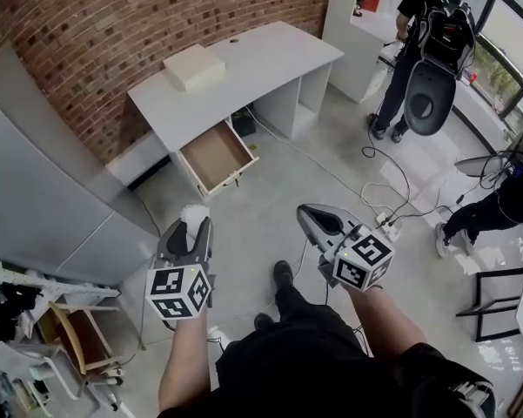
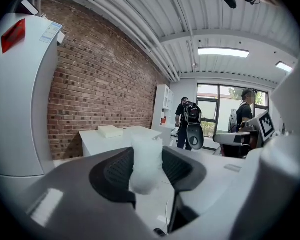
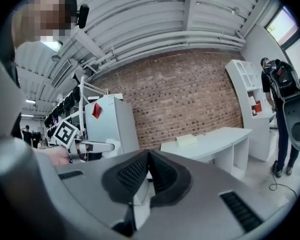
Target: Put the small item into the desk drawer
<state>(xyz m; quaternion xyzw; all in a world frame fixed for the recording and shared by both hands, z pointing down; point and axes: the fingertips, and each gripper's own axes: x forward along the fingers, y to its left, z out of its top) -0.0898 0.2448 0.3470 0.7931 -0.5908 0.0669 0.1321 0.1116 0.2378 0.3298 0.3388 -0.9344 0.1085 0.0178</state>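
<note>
- the left tongs (image 1: 191, 222) are held low in front of the person on a bare left forearm (image 1: 184, 364), pointing forward and slightly up, with the marker cube (image 1: 179, 292) at the rear, nearest the body.
- their ribbed black pads press from both sides on the small item (image 1: 194, 212), a soft white wad with a fuzzy, crinkled surface; it stands upright between the jaws and sticks out above them.
- ahead of the left tongs' tips, well apart across bare grey floor, the drawer (image 1: 214, 156) stands pulled out: a shallow white box with a brown bottom.
- it hangs under the desk (image 1: 261, 59), a smooth white top with one curved edge, set against a rough red brick wall (image 1: 113, 16) beyond both tongs.
- a flat pale box (image 1: 194, 66) lies on the desk top, beyond the drawer.
- the right tongs (image 1: 305, 211) sit beside the left ones, apart from them, on a bare right forearm (image 1: 387, 320), angled forward and to the left; their cube (image 1: 364, 261) faces up.
- their jaws are brought together, the ribbed pads meeting in a point with nothing between them.
- far ahead and to the right of the right tongs, a person in dark clothes with a black backpack (image 1: 444, 29) stands by white shelves, and loose cables (image 1: 392, 190) trail over the floor.
</note>
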